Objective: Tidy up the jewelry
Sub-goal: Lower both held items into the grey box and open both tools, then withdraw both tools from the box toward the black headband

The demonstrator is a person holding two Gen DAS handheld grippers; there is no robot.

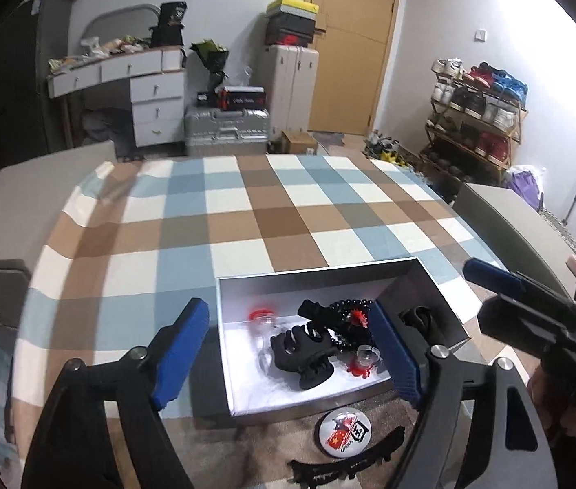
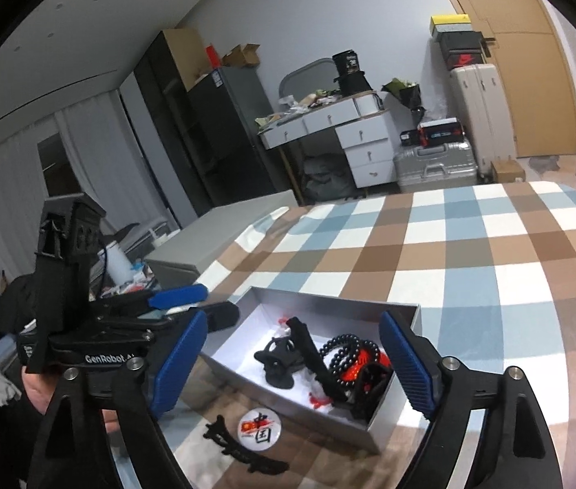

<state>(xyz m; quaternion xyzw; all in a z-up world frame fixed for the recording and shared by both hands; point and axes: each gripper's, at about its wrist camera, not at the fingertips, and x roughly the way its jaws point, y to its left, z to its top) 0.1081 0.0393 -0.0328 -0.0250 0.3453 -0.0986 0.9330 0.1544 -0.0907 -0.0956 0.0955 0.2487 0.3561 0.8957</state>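
Nearest on the checked counter (image 1: 247, 220) lie a black hair comb (image 2: 243, 450) and round badge (image 1: 347, 432), not yet boxed. Just beyond, the silver box (image 1: 312, 275) holds clips and beads (image 2: 345, 352). Left claw (image 1: 288, 350) and right claw (image 2: 294, 360) both gape wide, empty; next, I judge, grasp the badge.

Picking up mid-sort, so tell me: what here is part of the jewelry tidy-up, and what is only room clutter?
Job:
silver box
black claw clip
black bead bracelet
round badge, outside the box
long black hair clip, outside the box

Clutter:
shoe rack
suitcases
white desk
checked tablecloth
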